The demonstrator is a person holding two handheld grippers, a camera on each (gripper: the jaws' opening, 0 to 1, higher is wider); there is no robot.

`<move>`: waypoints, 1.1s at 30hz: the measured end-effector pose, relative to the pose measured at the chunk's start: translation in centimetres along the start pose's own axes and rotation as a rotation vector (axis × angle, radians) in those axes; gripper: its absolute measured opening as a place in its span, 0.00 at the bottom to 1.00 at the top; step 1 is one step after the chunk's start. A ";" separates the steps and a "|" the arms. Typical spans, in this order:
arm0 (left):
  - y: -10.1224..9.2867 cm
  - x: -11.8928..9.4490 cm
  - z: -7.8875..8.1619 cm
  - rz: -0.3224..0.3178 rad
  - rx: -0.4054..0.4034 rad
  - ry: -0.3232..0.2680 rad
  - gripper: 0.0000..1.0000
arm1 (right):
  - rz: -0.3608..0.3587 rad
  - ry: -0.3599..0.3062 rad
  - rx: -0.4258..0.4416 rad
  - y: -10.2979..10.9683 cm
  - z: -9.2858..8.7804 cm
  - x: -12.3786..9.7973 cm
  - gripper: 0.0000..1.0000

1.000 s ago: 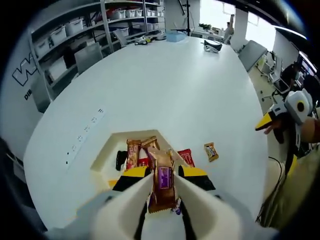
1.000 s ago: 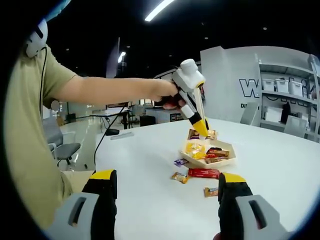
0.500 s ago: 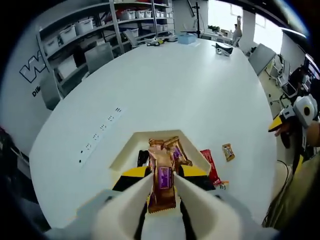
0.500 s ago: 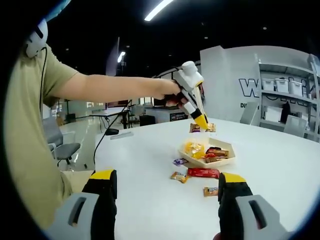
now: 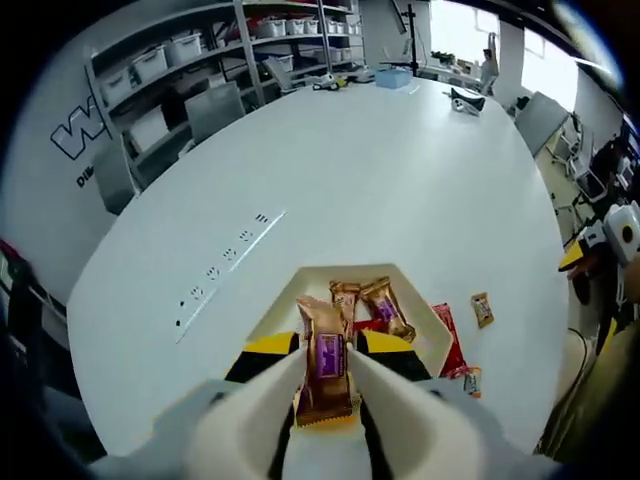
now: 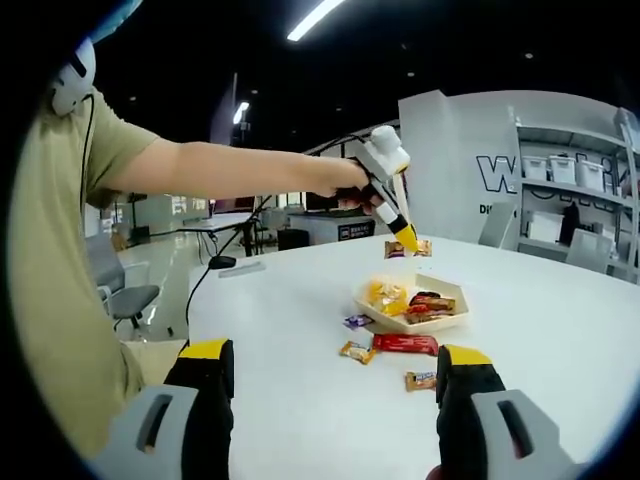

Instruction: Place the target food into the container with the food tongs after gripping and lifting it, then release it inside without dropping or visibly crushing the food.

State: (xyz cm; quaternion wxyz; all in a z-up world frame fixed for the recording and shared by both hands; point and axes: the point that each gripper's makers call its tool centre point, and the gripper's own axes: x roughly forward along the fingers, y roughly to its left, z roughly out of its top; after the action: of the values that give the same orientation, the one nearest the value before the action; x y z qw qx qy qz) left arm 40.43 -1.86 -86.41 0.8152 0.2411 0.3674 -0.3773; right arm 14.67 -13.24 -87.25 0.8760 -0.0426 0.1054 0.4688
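Your left gripper [image 5: 322, 385] had its jaws closed on a brown snack bar [image 5: 323, 372] with a purple label, held in the air above the tray [image 5: 283, 305], which already contained other wrapped snacks [image 5: 372, 303]. Your right gripper [image 6: 335, 400] hung low over the white table [image 6: 560, 340] with its jaws wide apart, holding nothing. A red packet [image 6: 405, 344] and two small wrappers [image 6: 420, 380] lay on the table beside the tray.

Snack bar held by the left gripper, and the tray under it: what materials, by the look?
Snack bar: glossy foil-type plastic wrapper, likely; it glints, has a crimped bottom seam and a purple printed label. Tray: cream, matte, thin angled walls, probably moulded pulp or card, possibly plastic. Left gripper fingers: smooth off-white plastic, it seems.
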 end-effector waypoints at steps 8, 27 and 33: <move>0.9 0.7 0.4 0.020 -0.010 0.009 0.22 | -0.003 0.003 0.000 -0.1 0.0 -0.1 0.82; 2.1 1.3 0.8 0.045 -0.036 0.010 0.23 | -0.014 0.004 0.006 -0.7 -0.2 -0.5 0.82; 2.2 1.3 1.0 0.044 -0.044 0.006 0.24 | -0.015 0.002 0.007 -0.6 -0.2 -0.5 0.82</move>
State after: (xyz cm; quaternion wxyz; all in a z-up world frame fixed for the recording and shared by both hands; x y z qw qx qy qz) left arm 43.14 -1.74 -86.57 0.8272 0.2325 0.3726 -0.3504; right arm 14.89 -14.05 -87.36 0.8794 -0.0409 0.1075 0.4619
